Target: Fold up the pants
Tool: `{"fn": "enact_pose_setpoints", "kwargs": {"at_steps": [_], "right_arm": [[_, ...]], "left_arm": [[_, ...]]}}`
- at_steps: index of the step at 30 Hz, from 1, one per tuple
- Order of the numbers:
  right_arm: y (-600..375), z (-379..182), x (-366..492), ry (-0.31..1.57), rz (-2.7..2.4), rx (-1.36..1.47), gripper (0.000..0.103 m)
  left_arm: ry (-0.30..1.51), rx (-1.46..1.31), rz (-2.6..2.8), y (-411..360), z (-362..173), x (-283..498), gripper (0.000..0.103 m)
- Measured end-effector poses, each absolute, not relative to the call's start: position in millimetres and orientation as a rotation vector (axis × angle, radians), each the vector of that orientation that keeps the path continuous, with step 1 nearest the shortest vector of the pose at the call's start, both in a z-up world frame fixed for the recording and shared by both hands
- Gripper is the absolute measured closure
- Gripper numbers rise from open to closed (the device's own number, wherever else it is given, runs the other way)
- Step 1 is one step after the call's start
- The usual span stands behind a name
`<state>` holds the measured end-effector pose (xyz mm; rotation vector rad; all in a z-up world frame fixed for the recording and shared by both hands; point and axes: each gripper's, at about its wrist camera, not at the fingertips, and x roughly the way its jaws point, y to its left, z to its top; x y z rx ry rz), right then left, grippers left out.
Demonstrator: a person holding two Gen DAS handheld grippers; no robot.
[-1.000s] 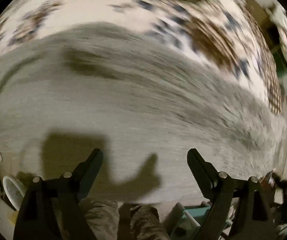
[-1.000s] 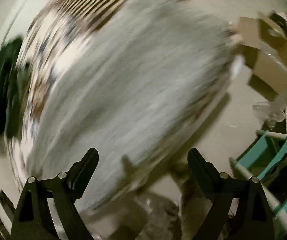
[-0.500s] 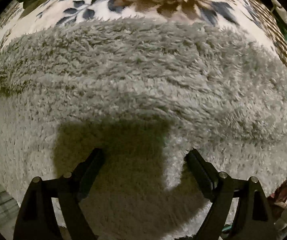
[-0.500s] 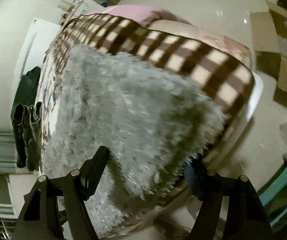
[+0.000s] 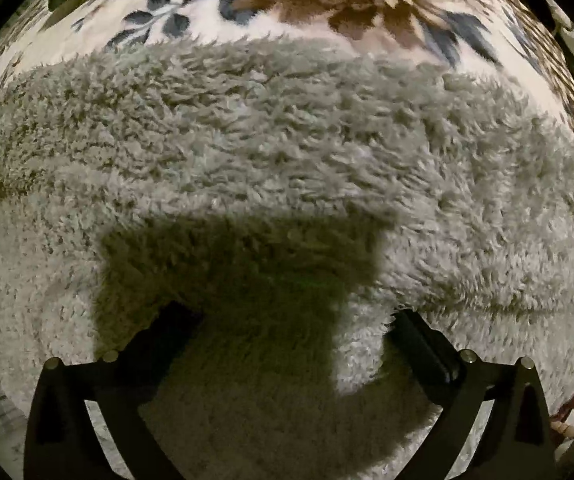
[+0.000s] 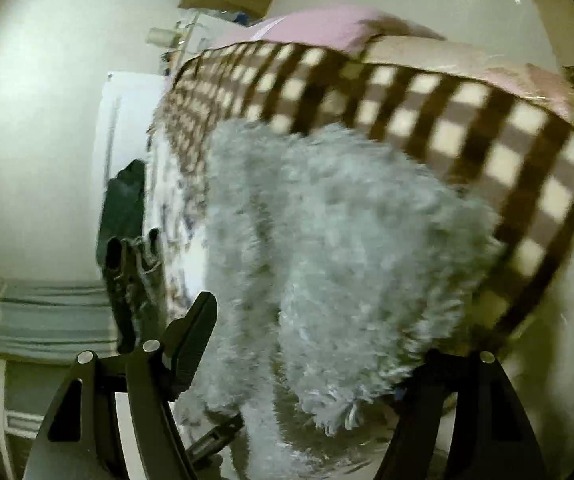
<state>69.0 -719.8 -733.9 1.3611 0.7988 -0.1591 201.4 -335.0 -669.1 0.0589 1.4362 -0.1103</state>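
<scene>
Left wrist: spread left gripper (image 5: pixel 287 320) against fluffy grey pants (image 5: pixel 287 152)

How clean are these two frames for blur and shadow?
Left wrist view: mostly sharp, with a hard dark shadow over the fluffy grey pants between the open left tongs; slight smear at right, fisheye bending at the rim. Right wrist view: motion-blurred, the pants and checked blanket soft-edged; the right tongs are open around the fabric.

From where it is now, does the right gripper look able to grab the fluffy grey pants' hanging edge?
Probably yes: the right tongs stand open with the grey pants hanging between the fingers, nothing in front. The far finger is partly hidden by fleece.
</scene>
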Motion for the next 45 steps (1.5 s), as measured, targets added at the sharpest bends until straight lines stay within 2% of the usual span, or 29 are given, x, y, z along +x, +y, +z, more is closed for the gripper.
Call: {"fn": "enact_pose_setpoints", "kwargs": {"at_steps": [5, 12, 14, 15, 16, 18, 26, 34, 38, 45], "right_arm": [[-727, -754, 38, 0.763, -0.176, 1.467, 0.029], [-729, -763, 65, 0.727, -0.142, 1.492, 0.029], [-727, -761, 75, 0.735, -0.153, 1.463, 0.045], [-725, -758, 83, 0.761, -0.177, 1.433, 0.069], [-724, -755, 86, 0.776, -0.193, 1.410, 0.079], [-717, -739, 94, 0.794, -0.237, 1.341, 0.082], [-667, -652, 119, 0.765, -0.228, 1.170, 0.085], [-529, -563, 176, 0.828, -0.075, 0.871, 0.085], [-431, -566, 211, 0.928, 0.044, 0.700, 0.085], [-237, -635, 216, 1.118, 0.206, 0.253, 0.085]], "left_arm": [[1.431, 0.054, -0.113, -337, -672, 204, 0.000], [1.428, 0.049, -0.095, -328, -667, 201, 0.000], [1.442, 0.050, -0.096, -326, -665, 201, 0.000], [1.459, 0.047, -0.099, -326, -664, 203, 0.000], [1.471, 0.039, -0.104, -326, -662, 206, 0.000], [1.469, -0.003, -0.119, -324, -652, 212, 0.000], [1.426, -0.162, -0.125, -280, -600, 217, 0.000], [1.368, -0.311, -0.045, -167, -549, 207, 0.000], [1.338, -0.369, 0.048, -102, -543, 190, 0.000], [1.316, -0.451, 0.218, 6, -552, 168, 0.000]]}}
